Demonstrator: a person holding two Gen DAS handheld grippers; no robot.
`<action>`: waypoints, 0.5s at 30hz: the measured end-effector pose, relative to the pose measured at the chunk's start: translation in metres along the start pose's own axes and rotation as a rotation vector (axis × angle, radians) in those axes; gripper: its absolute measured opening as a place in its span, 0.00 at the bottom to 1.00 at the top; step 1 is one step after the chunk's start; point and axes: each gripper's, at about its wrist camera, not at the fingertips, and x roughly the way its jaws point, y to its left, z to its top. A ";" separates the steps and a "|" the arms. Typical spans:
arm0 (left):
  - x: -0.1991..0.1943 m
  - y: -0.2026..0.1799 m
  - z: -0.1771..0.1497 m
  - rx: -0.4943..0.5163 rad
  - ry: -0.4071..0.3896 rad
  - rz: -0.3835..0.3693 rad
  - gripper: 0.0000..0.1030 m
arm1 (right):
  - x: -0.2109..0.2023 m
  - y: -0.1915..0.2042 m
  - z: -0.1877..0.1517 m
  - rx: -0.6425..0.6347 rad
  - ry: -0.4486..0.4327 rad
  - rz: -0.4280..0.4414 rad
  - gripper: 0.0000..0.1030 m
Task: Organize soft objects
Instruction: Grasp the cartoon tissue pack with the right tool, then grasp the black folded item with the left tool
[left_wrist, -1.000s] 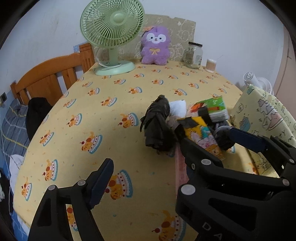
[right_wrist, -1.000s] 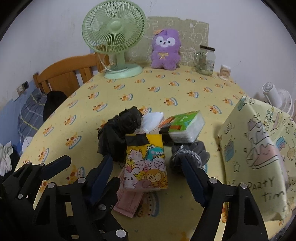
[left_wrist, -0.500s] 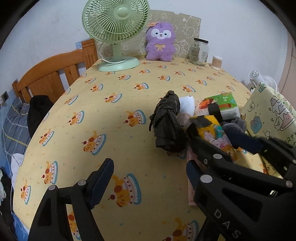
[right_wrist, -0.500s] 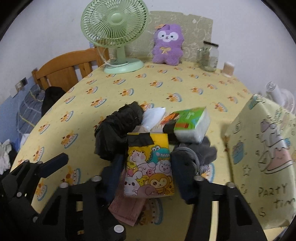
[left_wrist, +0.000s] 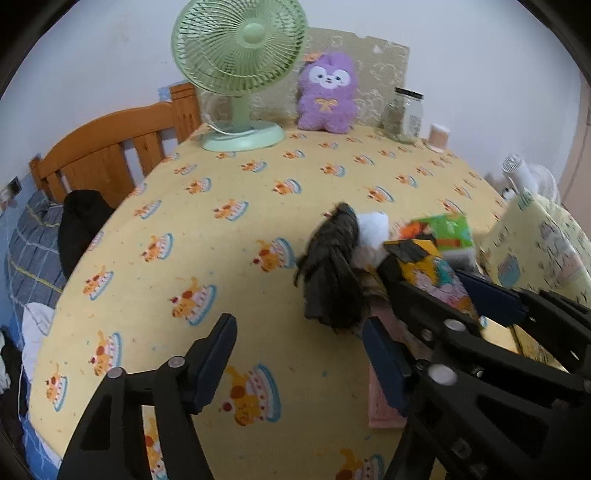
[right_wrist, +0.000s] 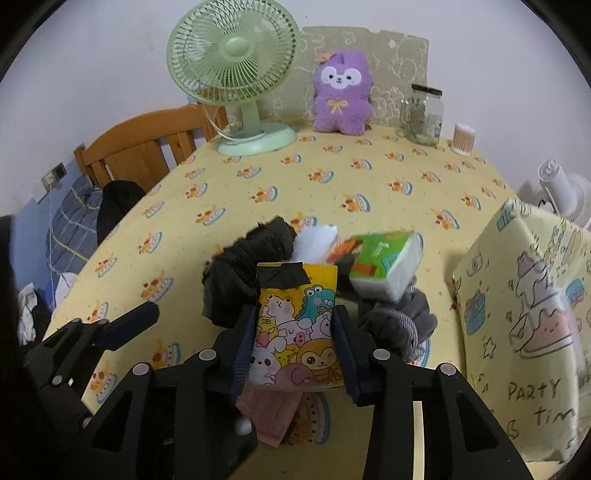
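Yellow cake-print tablecloth (right_wrist: 369, 177); fan (right_wrist: 236, 74) + plush (right_wrist: 341, 96) at white wall.

Worktop (left_wrist: 221, 229) open across the left and middle, from the near edge to the back row. Back edge blocked by green fan (right_wrist: 236, 74), purple plush (right_wrist: 341, 98), glass jar (right_wrist: 424, 110) and a small cotton-swab tub (right_wrist: 463, 138). Centre-right crowded: black cloth (right_wrist: 240, 273), cartoon pouch (right_wrist: 295, 325), green tissue pack (right_wrist: 384, 266), grey socks (right_wrist: 402, 321), all touching. Party-print box (right_wrist: 524, 314) walls off the right side; narrow bare strip between it and the pile.
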 end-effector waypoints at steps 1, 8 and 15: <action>0.000 0.000 0.002 -0.002 -0.002 0.005 0.67 | -0.001 0.000 0.002 -0.002 -0.006 0.002 0.43; 0.003 -0.006 0.016 0.005 -0.015 -0.008 0.62 | -0.004 -0.009 0.014 0.008 -0.035 -0.015 0.43; 0.024 -0.011 0.024 0.003 0.019 -0.045 0.38 | 0.012 -0.021 0.020 0.048 -0.012 -0.021 0.43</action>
